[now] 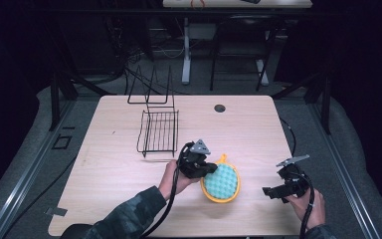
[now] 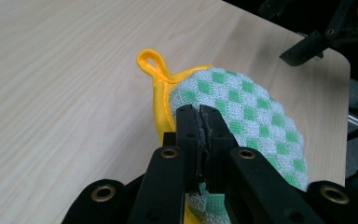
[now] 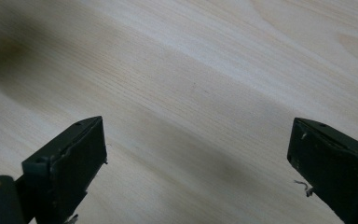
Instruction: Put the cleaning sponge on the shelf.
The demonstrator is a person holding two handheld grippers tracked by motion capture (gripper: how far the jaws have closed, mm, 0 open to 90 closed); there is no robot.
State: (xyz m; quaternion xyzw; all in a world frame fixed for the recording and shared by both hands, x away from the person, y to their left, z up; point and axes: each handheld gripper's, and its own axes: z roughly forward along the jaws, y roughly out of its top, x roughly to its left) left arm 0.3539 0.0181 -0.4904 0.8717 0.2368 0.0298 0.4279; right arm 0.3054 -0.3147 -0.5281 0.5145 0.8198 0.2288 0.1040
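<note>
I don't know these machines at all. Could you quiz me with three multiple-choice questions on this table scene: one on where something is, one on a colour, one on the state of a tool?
1. Where does the wire rack stand?
A. on the table's far left part
B. beside the right gripper
C. on the floor

2. What colour is the pot holder's border and loop?
A. red
B. yellow
C. blue

3. How do the left gripper's fingers stand?
A. wide apart over bare wood
B. shut on the pot holder's edge
C. shut on the wire rack

Answers:
1 A, the high view shows it on the table beyond the left hand.
2 B, the rim and loop are yellow around green-checked cloth.
3 B, the left gripper view shows the fingers pinching the cloth.
</note>
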